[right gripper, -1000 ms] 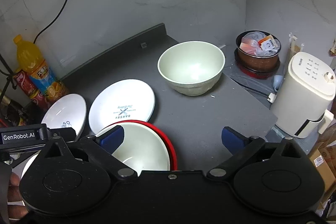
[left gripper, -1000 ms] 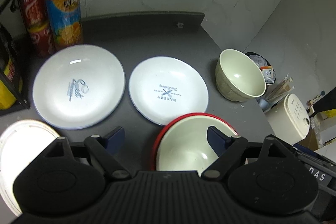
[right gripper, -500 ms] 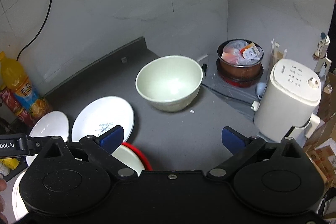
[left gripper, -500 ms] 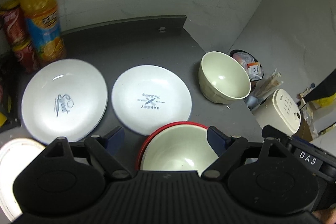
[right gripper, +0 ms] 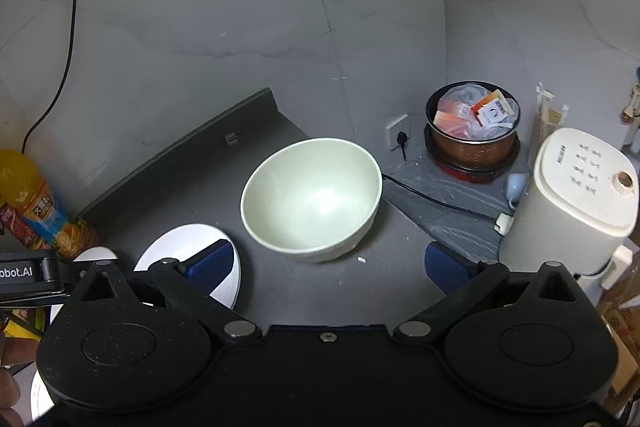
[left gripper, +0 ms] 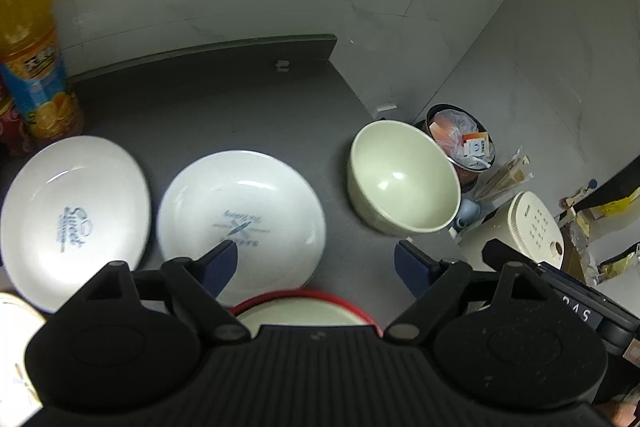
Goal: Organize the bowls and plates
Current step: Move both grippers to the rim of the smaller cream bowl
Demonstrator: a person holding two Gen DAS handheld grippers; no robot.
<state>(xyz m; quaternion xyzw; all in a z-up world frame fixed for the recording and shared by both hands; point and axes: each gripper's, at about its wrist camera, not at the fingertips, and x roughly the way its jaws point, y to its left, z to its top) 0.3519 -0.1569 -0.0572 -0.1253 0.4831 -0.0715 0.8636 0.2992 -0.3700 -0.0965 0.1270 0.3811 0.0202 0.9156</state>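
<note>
Left gripper (left gripper: 316,261) now farther forward over dark counter (left gripper: 240,115): red-rimmed bowl (left gripper: 304,307) reduced from full view to sliver at housing edge; "Bakery" plate (left gripper: 240,211) now directly under left fingertip. Right gripper (right gripper: 326,263) swung rightward and closer to cream bowl (right gripper: 312,195), now centred between wide-spread jaws; red-rimmed bowl gone from right view; white appliance (right gripper: 576,203) larger in frame.

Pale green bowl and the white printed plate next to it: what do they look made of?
The pale green bowl looks like glazed ceramic or melamine: smooth, with a soft highlight inside. The white printed plate looks like glossy glazed ceramic: sharp glints, blue print under the sheen.
</note>
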